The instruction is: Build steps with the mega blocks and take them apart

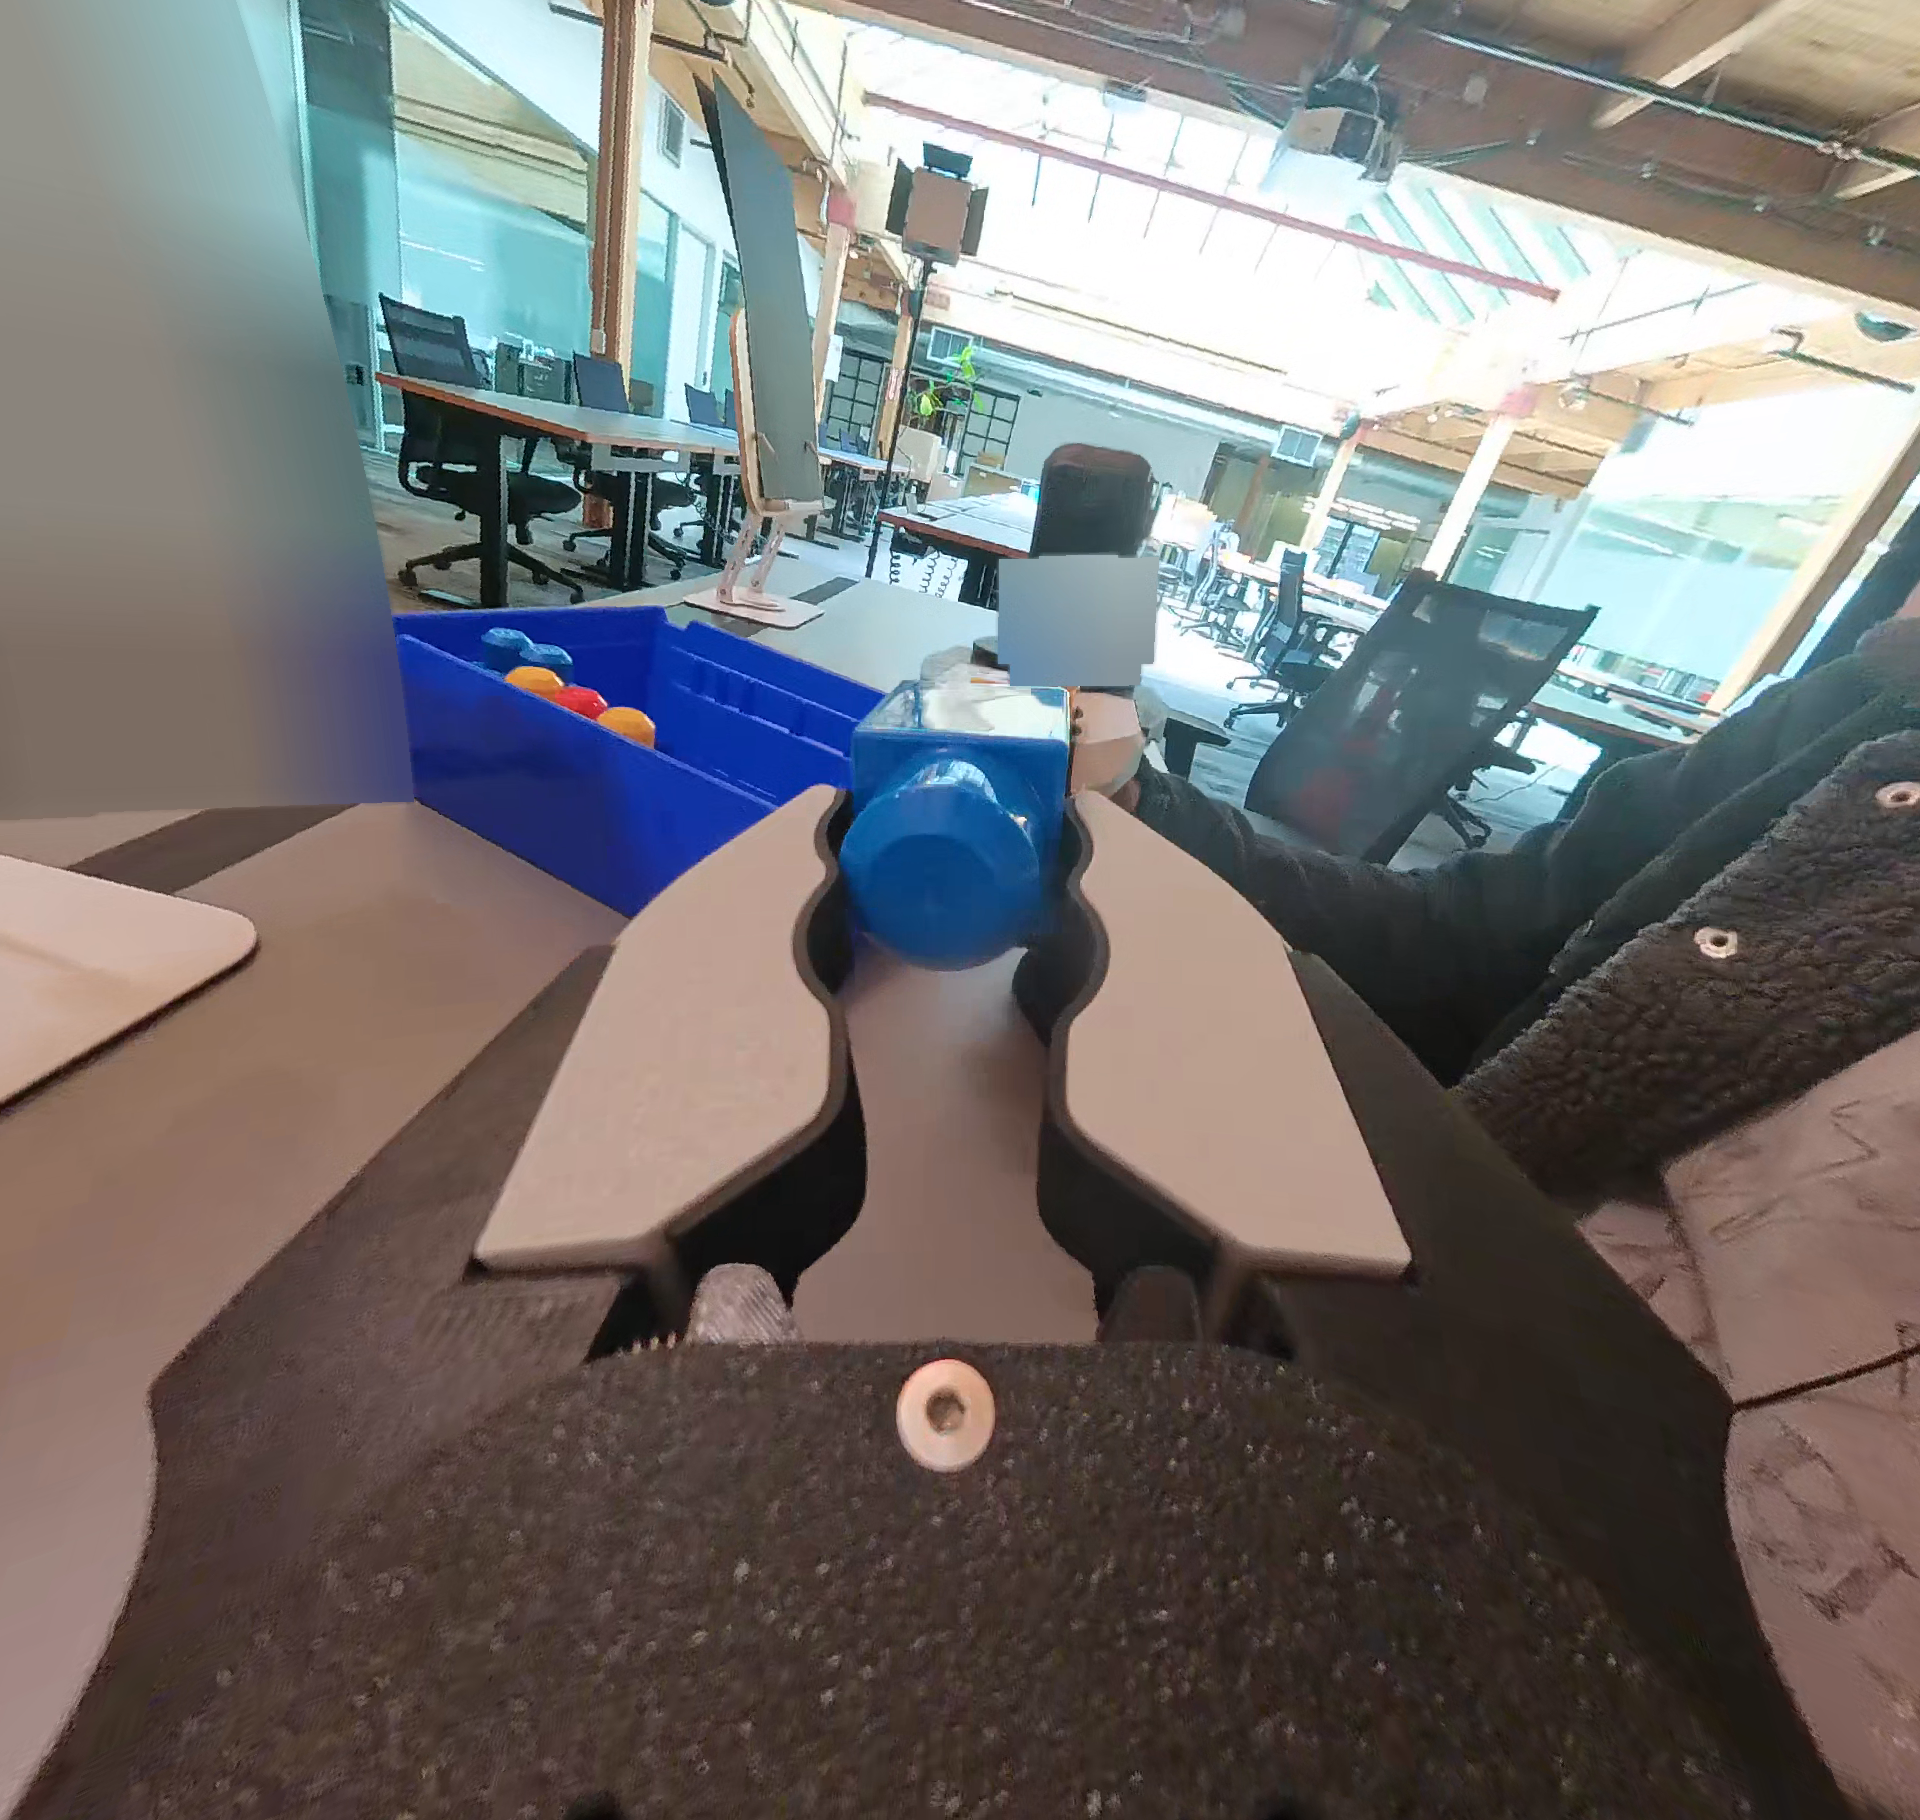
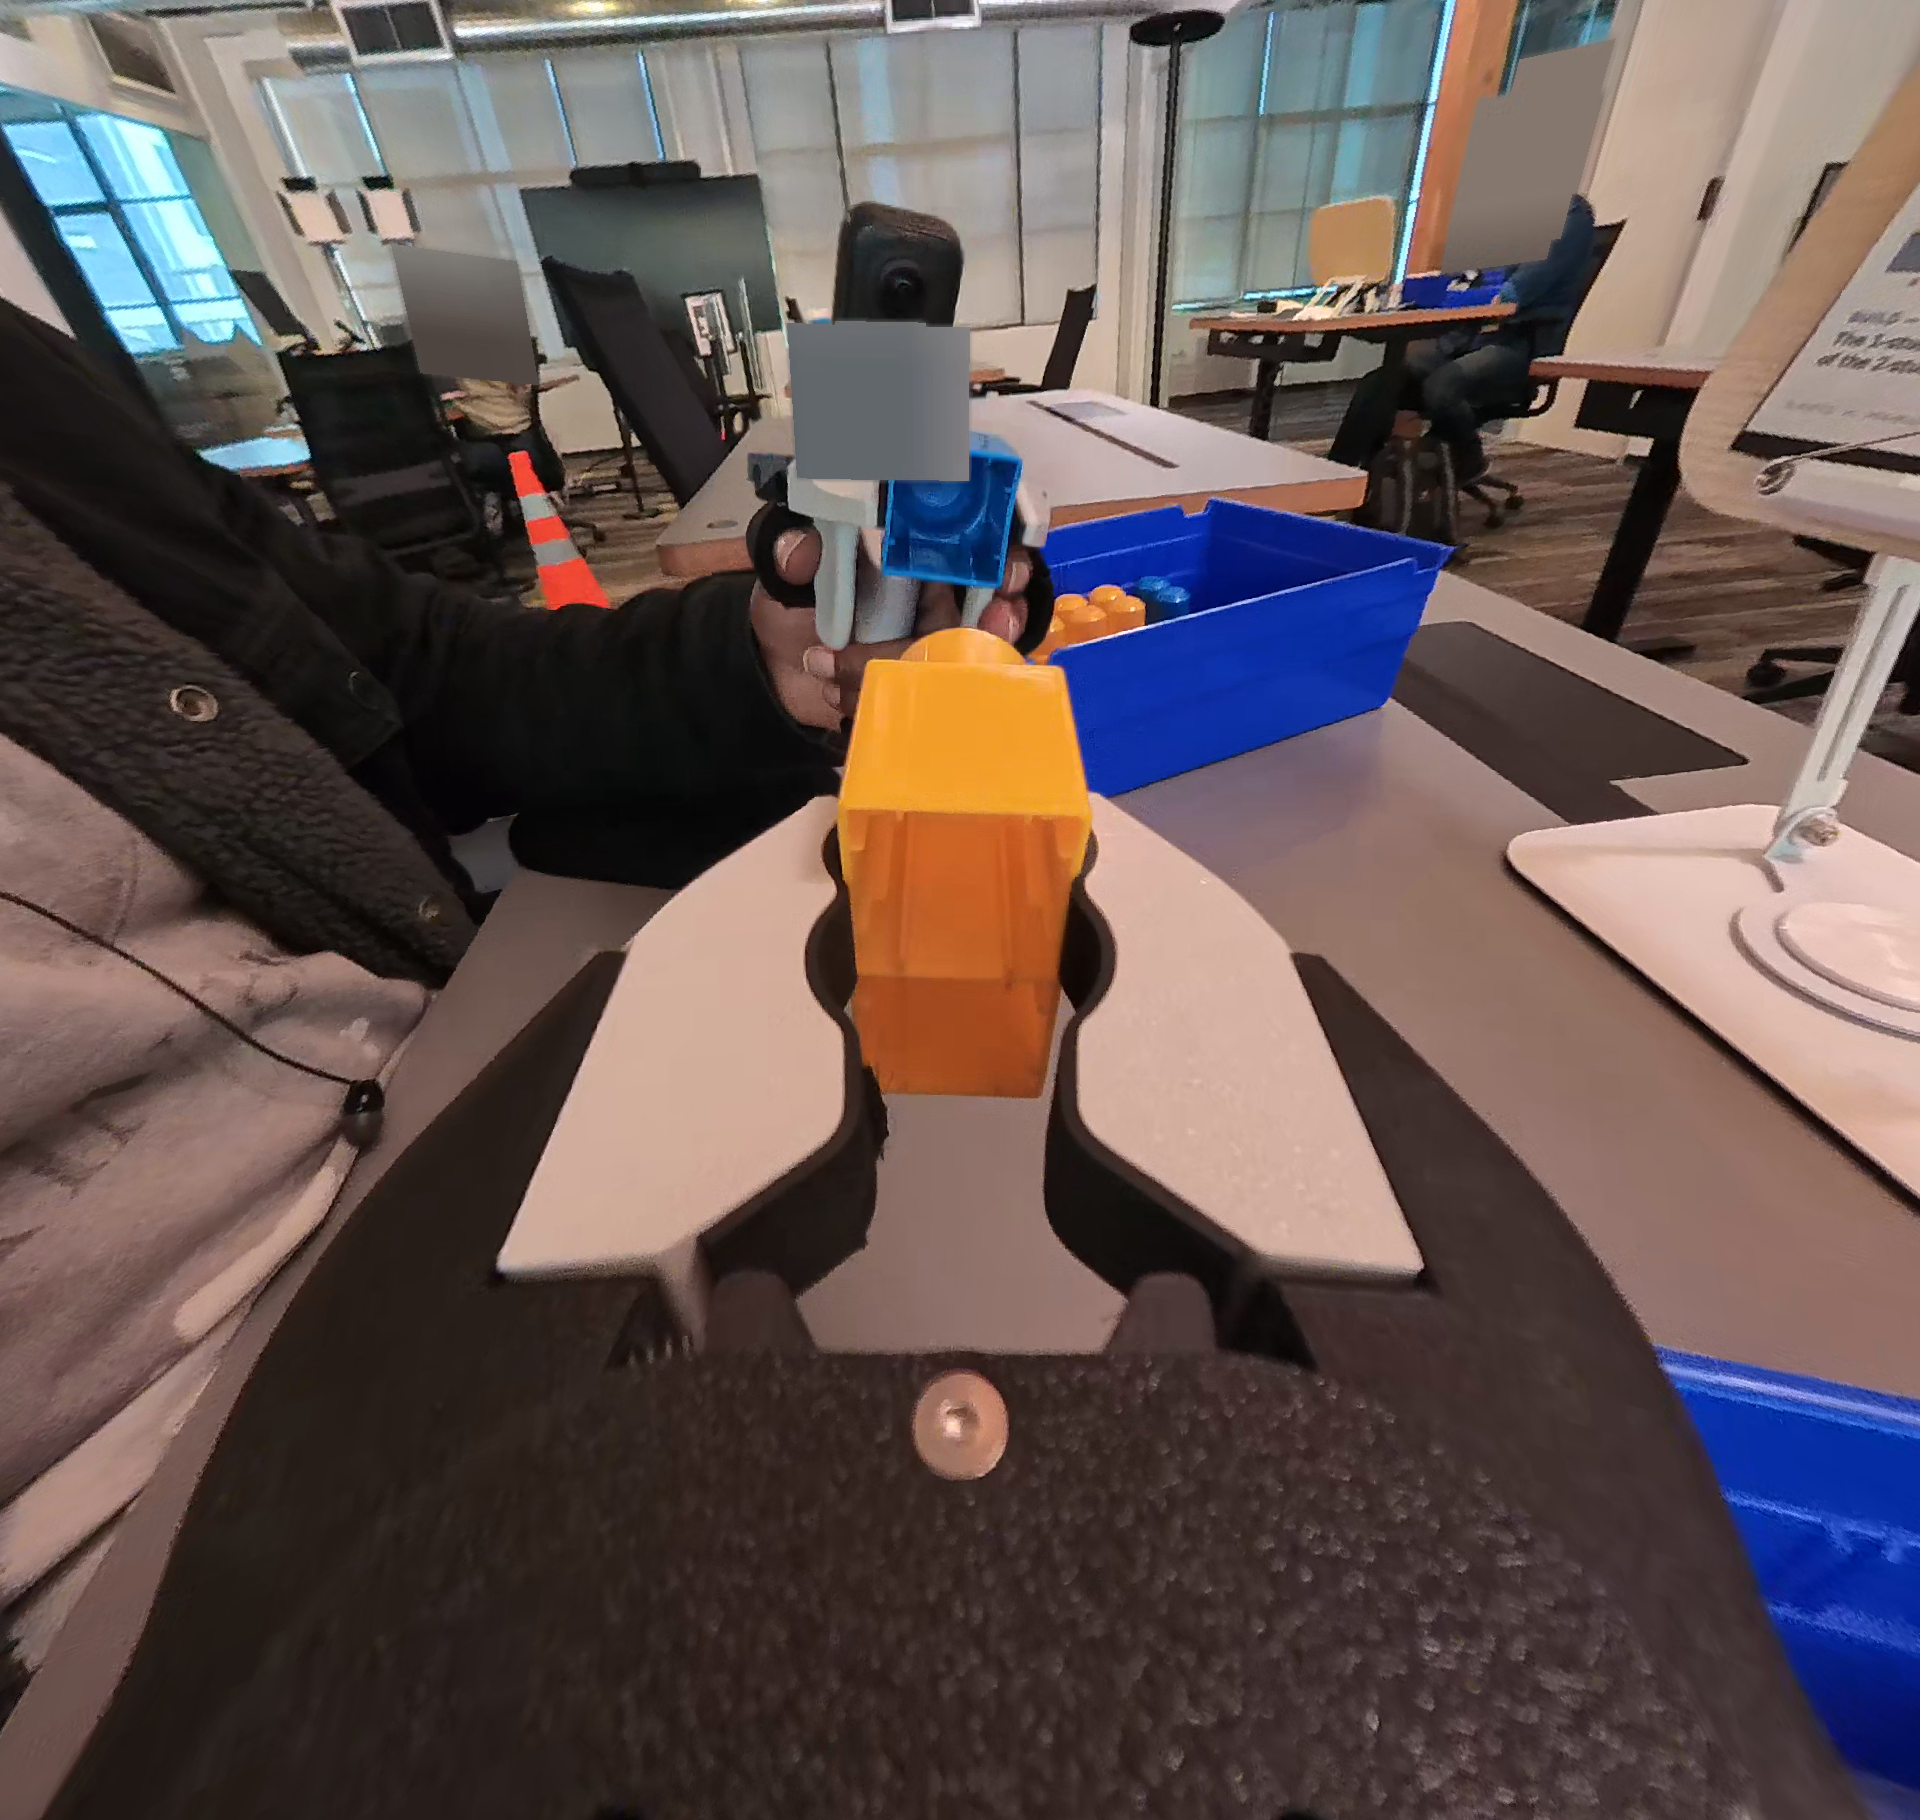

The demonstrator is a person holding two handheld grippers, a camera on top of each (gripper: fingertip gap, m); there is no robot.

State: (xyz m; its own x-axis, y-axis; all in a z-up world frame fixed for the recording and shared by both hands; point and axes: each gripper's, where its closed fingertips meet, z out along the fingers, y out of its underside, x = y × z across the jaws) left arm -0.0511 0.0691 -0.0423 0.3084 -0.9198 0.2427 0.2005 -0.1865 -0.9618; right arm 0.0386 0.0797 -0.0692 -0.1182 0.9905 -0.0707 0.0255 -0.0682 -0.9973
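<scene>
The blue mega block sits clamped between the left gripper fingers, its round stud turned back toward that gripper's camera and its hollow underside facing away. The orange mega block is pinched the same way in the right gripper, hollow end toward its own camera and stud pointing forward. Both blocks are held up off the grey table, and in the right wrist view the orange stud faces the open socket of the blue block, near it but not yet touching.

The step in hand looks like joining the two in mid-air. To do it well, the stud should be brought square to the socket — the blue block appears slightly rotated against the orange one, so a small twist first would help. Then push straight along the stud's axis, both grips kept firm so neither block slides back through the fingers.

Just beside the left gripper stands the blue bin with more blocks — blue, orange and red. A white stand base rests on the table to the right.
</scene>
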